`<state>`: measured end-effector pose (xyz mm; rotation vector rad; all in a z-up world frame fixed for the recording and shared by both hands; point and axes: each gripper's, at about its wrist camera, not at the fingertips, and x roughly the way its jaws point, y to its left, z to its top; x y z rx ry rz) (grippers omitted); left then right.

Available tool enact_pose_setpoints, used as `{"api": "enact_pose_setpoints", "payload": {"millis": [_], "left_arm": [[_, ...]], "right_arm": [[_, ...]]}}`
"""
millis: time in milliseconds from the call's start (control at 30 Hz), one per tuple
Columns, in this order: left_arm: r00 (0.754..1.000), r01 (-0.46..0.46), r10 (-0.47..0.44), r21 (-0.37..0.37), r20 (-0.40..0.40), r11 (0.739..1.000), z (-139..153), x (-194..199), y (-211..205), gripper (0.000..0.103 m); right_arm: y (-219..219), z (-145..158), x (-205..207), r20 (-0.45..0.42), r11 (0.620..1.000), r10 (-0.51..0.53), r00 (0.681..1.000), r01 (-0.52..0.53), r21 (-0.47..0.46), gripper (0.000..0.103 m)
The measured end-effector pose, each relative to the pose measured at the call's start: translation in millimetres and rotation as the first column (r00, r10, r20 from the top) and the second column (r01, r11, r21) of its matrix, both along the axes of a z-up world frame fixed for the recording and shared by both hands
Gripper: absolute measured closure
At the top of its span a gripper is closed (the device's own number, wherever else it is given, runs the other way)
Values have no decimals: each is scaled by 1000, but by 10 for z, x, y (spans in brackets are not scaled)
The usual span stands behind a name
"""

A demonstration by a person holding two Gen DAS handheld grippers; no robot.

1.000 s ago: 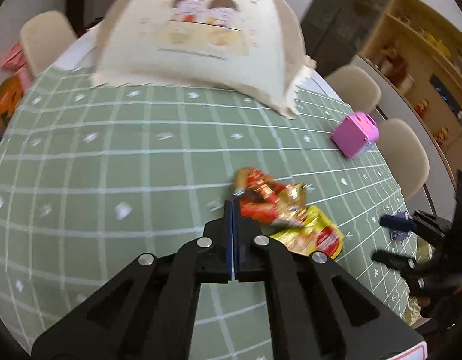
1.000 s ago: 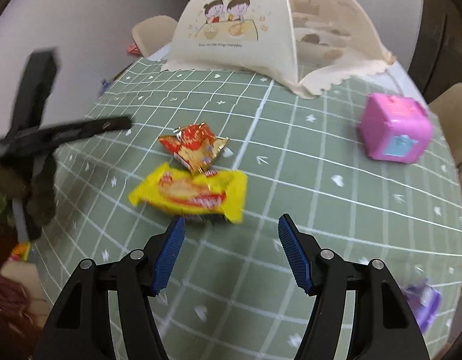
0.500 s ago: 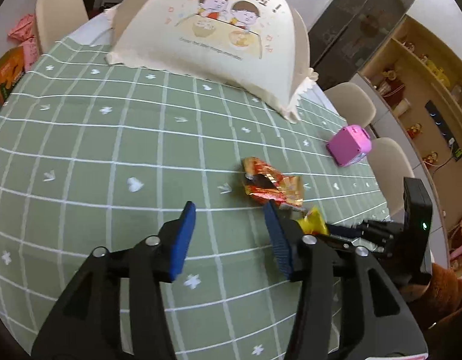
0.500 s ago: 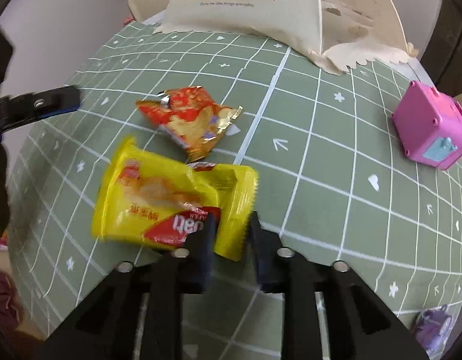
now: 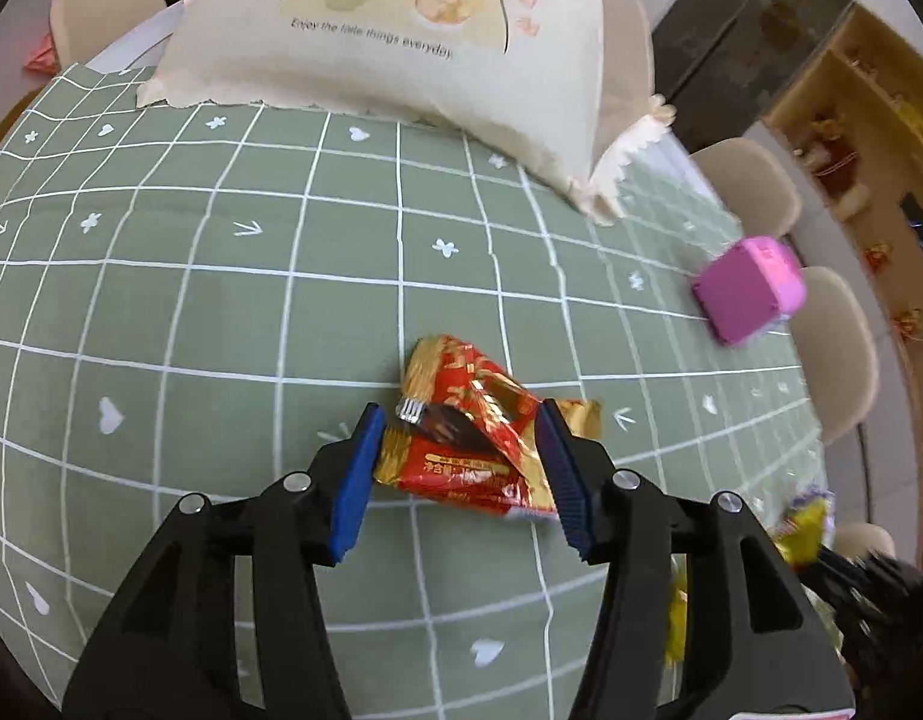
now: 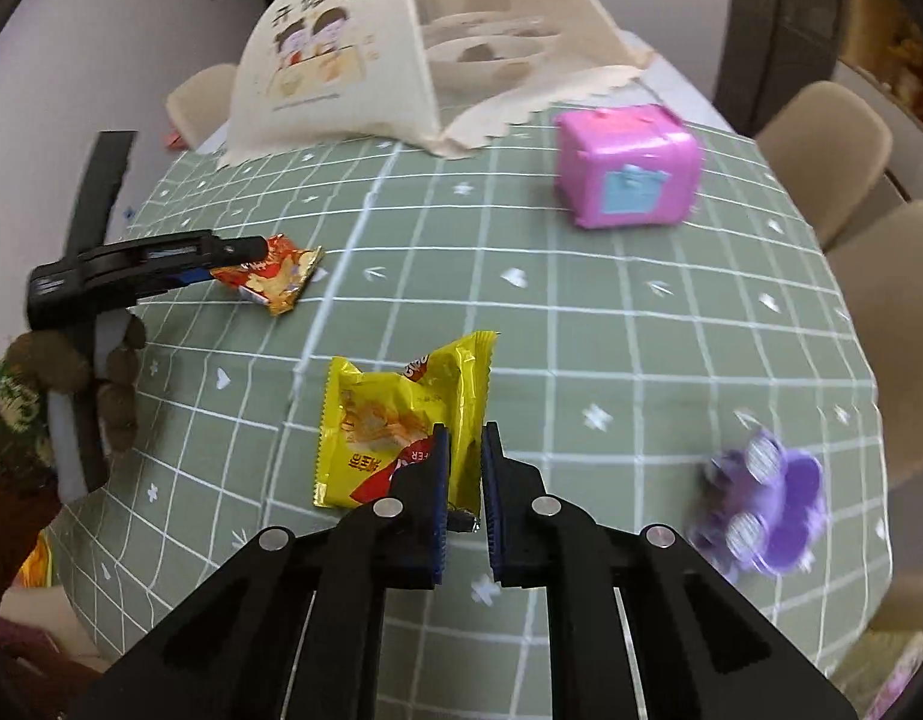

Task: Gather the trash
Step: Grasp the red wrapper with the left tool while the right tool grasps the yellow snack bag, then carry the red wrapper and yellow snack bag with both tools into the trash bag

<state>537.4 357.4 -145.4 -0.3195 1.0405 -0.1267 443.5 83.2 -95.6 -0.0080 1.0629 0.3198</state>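
A crumpled red and gold snack wrapper (image 5: 470, 426) lies on the green grid tablecloth (image 5: 221, 300). My left gripper (image 5: 458, 420) is open, with its blue-padded fingers on either side of the wrapper. It also shows in the right wrist view (image 6: 269, 276), with the left gripper (image 6: 227, 252) at it. My right gripper (image 6: 461, 444) is shut on a yellow snack wrapper (image 6: 401, 414) and holds it lifted above the table. The yellow wrapper shows at the lower right of the left wrist view (image 5: 806, 525).
A cream mesh food cover (image 6: 401, 54) stands at the back of the table. A pink toy box (image 6: 626, 165) sits at the right. A purple toy (image 6: 761, 498) lies near the right front edge. Beige chairs (image 6: 833, 132) ring the table.
My left gripper opened, moved forward and now straddles the red wrapper. My right gripper closed on the yellow wrapper and lifted it off the table toward the right.
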Motion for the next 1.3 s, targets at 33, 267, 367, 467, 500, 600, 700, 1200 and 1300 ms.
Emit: {"api": "enact_pose_setpoints", "payload": {"millis": [33, 267, 367, 467, 500, 600, 700, 1200, 1300], "left_arm": [[1000, -14, 14, 16, -13, 1000, -29, 23, -53, 54], [998, 35, -36, 31, 48, 999, 214, -203, -426, 89], [992, 63, -68, 47, 109, 997, 478, -465, -595, 94], [981, 85, -94, 60, 168, 995, 731, -766, -794, 94], [978, 91, -101, 58, 185, 994, 808, -875, -860, 94], [968, 111, -114, 29, 225, 993, 1048, -1226, -1093, 94], [958, 128, -125, 3, 258, 992, 1245, -1523, -1369, 94], [878, 389, -339, -92, 338, 916, 1707, -2928, -3343, 94], [858, 462, -403, -135, 319, 877, 1645, -3058, -3763, 94]], "right_arm": [[-57, 21, -55, 5, 1000, -16, 1000, 16, -2, 91], [-357, 245, -331, 73, 998, -65, 995, 64, 4, 91], [-528, 397, -505, 114, 997, -76, 991, 74, 24, 91], [-667, 525, -682, 154, 997, -70, 986, 66, 34, 91], [-717, 562, -740, 165, 997, -68, 984, 63, 36, 91], [-957, 696, -984, 201, 997, -70, 977, 62, 42, 91], [-1284, 832, -1292, 239, 996, -84, 967, 75, 44, 91], [-3136, 1247, -2953, 372, 955, -278, 886, 297, 6, 91], [-3502, 1292, -3265, 394, 925, -343, 852, 381, -18, 91]]}}
